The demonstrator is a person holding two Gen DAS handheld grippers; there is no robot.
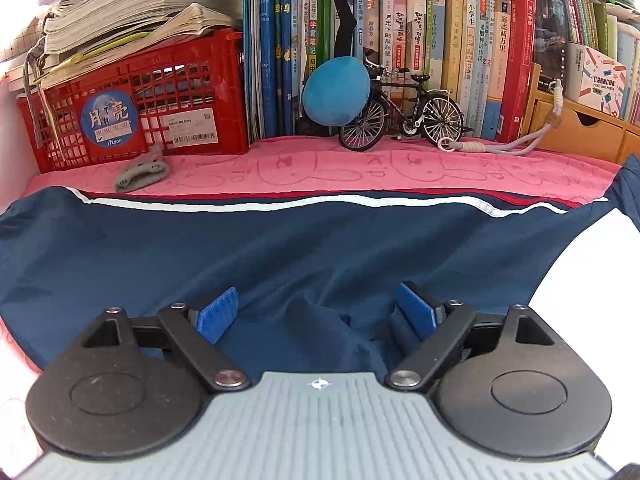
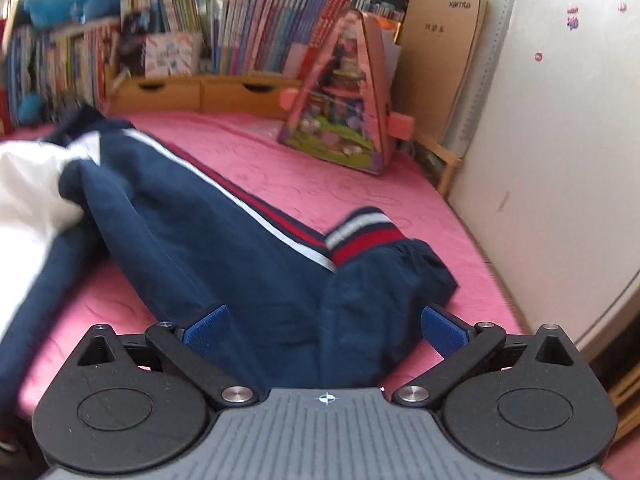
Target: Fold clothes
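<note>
A navy jacket [image 1: 248, 252] with a white and red stripe lies spread on the pink cloth [image 1: 360, 168]. My left gripper [image 1: 316, 314] stands open just over it, a raised fold of navy fabric between the blue pads, neither pad pressing on it. In the right wrist view the jacket's sleeve [image 2: 224, 248] runs across the pink cloth [image 2: 320, 160] to a striped red, white and navy cuff [image 2: 362, 236]. My right gripper [image 2: 324, 330] is wide open above the sleeve end, its pads clear of the fabric. A white part of the jacket [image 2: 28, 184] shows at the left.
Behind the jacket stand a red crate [image 1: 132, 104] under stacked papers, rows of books [image 1: 440, 48], a blue plush ball [image 1: 336, 92], a model bicycle [image 1: 404, 116] and a grey clip [image 1: 140, 172]. A pink triangular toy box [image 2: 344, 96], wooden drawers [image 2: 200, 92] and a white wall panel [image 2: 560, 140] border the right side.
</note>
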